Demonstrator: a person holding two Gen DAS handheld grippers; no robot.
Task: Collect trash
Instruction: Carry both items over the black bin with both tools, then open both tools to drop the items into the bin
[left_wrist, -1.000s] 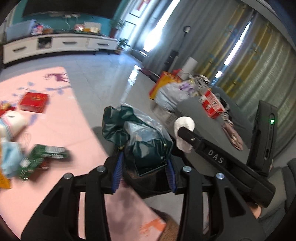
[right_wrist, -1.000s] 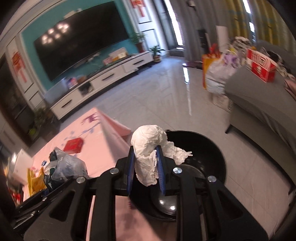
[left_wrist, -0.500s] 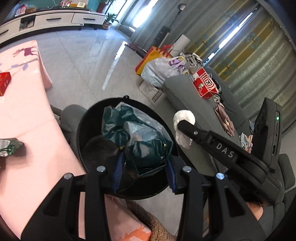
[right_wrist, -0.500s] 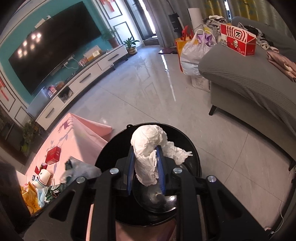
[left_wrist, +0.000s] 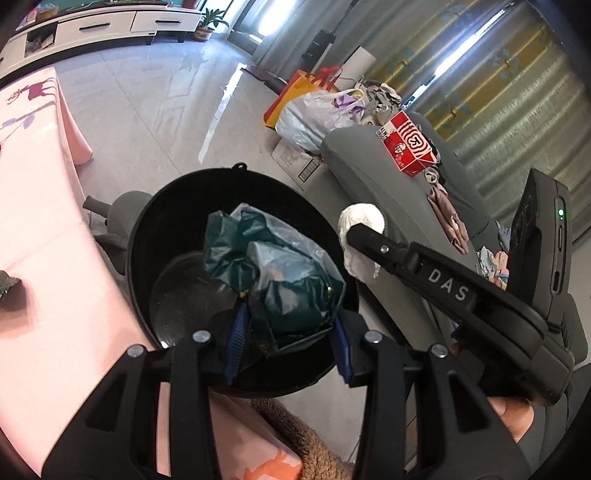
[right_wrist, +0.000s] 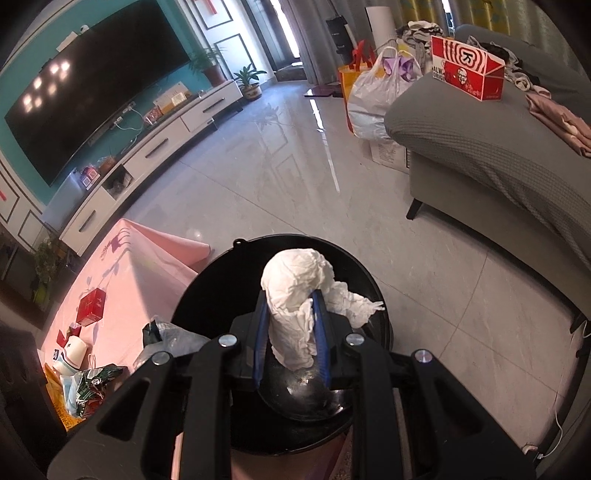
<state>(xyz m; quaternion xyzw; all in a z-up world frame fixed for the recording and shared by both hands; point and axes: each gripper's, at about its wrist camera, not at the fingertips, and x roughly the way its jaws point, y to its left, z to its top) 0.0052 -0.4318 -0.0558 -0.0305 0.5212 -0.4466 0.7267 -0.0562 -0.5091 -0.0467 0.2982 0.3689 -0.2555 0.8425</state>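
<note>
My left gripper (left_wrist: 288, 332) clamps a crumpled dark-green plastic bag (left_wrist: 284, 266) and my right gripper (right_wrist: 290, 343) pinches a white paper wad (right_wrist: 295, 295), both above the round black bin (right_wrist: 376, 295) at the pink table's edge.

Your left hand-held gripper (left_wrist: 288, 341) was black with blue pads and carried a dark green bag (left_wrist: 280, 273) with a clear, filmy layer. Your right hand-held gripper (right_wrist: 290, 347), also black with blue pads, carried white tissue (right_wrist: 299, 295). The bin (right_wrist: 207, 291) was glossy black. The tabletop (left_wrist: 33, 229) was pink with purple deer and leaf prints. The floor (right_wrist: 280, 184) was pale grey, the sofa (right_wrist: 480, 147) grey, its box (right_wrist: 469, 74) red with white stripes.
</note>
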